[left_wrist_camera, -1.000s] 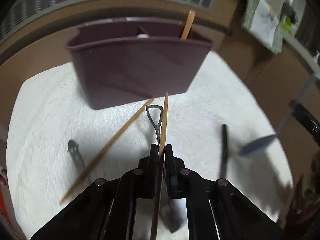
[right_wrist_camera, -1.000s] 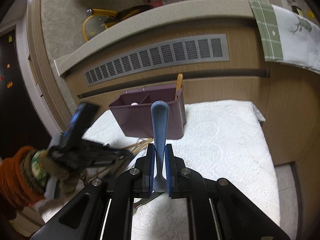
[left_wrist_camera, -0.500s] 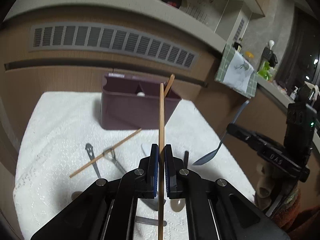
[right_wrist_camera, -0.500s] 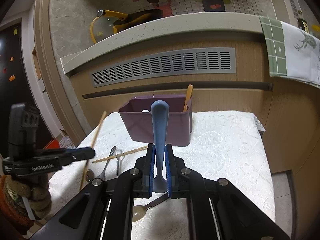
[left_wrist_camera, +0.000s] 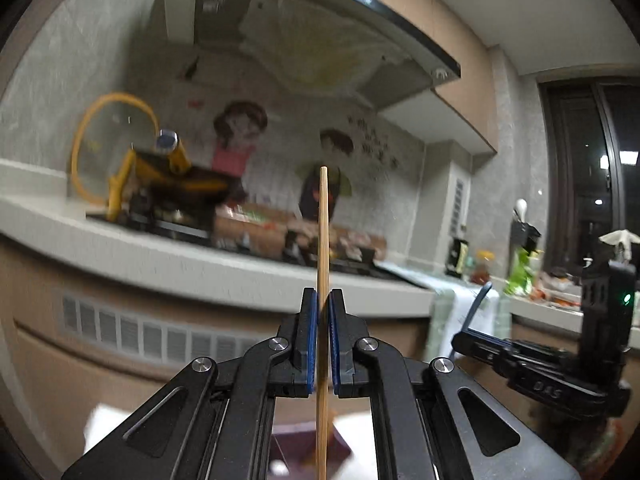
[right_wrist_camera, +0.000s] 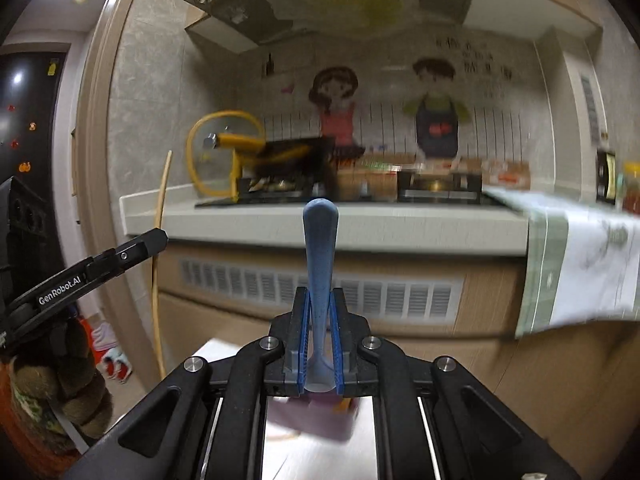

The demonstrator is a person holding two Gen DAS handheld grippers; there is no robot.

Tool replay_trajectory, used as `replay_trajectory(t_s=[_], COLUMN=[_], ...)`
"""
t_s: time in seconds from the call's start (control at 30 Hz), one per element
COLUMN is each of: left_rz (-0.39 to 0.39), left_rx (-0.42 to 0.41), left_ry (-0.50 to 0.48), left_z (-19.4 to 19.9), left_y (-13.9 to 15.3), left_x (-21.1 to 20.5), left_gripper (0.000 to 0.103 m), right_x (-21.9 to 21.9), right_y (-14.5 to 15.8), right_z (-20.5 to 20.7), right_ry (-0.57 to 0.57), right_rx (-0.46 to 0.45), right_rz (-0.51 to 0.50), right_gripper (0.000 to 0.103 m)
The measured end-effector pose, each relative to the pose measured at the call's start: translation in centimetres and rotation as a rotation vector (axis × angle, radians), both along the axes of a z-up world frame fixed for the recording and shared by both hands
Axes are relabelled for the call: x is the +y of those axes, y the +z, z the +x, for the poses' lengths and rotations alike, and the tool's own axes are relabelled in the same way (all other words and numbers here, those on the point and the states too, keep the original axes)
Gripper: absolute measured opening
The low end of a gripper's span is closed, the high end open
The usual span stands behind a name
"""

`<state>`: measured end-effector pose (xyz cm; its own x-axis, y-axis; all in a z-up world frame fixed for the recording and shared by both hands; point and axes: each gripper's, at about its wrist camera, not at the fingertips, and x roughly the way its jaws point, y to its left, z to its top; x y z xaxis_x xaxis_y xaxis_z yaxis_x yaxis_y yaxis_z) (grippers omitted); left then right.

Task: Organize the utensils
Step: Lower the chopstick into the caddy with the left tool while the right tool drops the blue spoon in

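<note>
Left wrist view: the left gripper (left_wrist_camera: 323, 300) has its jaws drawn in tight on a single wooden chopstick (left_wrist_camera: 323, 264), which stands upright between the blue pads (left_wrist_camera: 311, 340) and runs from the bottom edge of the frame to well above the fingertips. Below the gripper, a blurred sliver of the purple utensil holder (left_wrist_camera: 298, 446) shows on the white towel (left_wrist_camera: 102, 426), directly under the chopstick. Behind the chopstick lies the kitchen counter (left_wrist_camera: 168, 264), with a yellow-rimmed pan lid (left_wrist_camera: 110, 148) to the left of the chopstick and cartoon wall stickers (left_wrist_camera: 240, 136) on the wall above it. To the right of the chopstick, the right gripper (left_wrist_camera: 472, 342) appears side-on with the slim blue handle of the spoon (left_wrist_camera: 480, 300) rising out of it; how tightly it grips cannot be read here.

Right wrist view: the right gripper (right_wrist_camera: 319, 296) is clamped on the blue spoon (right_wrist_camera: 320, 248), handle end up, its rounded tip against the counter edge (right_wrist_camera: 360, 232); the spoon's lower end sits between the blue pads (right_wrist_camera: 305, 340). Under the spoon a blurred piece of the purple utensil holder (right_wrist_camera: 320, 420) lies on the towel (right_wrist_camera: 224, 350). Left of the spoon, the left gripper (right_wrist_camera: 158, 240) reaches in from the side, pinching the chopstick (right_wrist_camera: 160, 256), which here shows its whole curved-looking length. This view alone shows the green-edged dish towel (right_wrist_camera: 580, 268) hanging over the counter to the right of the spoon, and the vent grille (right_wrist_camera: 320, 290) behind it.
</note>
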<state>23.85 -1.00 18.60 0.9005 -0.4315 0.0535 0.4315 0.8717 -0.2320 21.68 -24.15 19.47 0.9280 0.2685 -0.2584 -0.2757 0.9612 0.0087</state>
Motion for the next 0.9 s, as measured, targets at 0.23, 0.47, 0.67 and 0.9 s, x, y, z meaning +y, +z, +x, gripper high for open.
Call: replay_trajectory(t_s=[0.23, 0.47, 0.67, 0.9], left_rz=[0.014, 0.006, -0.006, 0.008], left_rx=[0.0, 0.126, 0.208, 0.261], left_ry=[0.052, 0.06, 0.068, 0.079], left_z=[6.1, 10.5, 12.9, 13.2], left_y=[-3.8, -8.8, -11.8, -14.3], left_x=[-1.1, -1.1, -1.2, -1.4], left_gripper=[0.006, 0.006, 0.006, 0.006], right_x=[1.1, 1.3, 1.6, 1.9], right_y=[-3.4, -8.6, -12.0, -15.0], right_z=[5.6, 10.1, 12.1, 12.6], right_ry=[0.015, 0.026, 0.033, 0.035], right_rx=[0.07, 0.197, 0.283, 0.353], right_rz=[-0.01, -0.006, -0.004, -0.015], right_gripper=[0.009, 0.01, 0.01, 0.01])
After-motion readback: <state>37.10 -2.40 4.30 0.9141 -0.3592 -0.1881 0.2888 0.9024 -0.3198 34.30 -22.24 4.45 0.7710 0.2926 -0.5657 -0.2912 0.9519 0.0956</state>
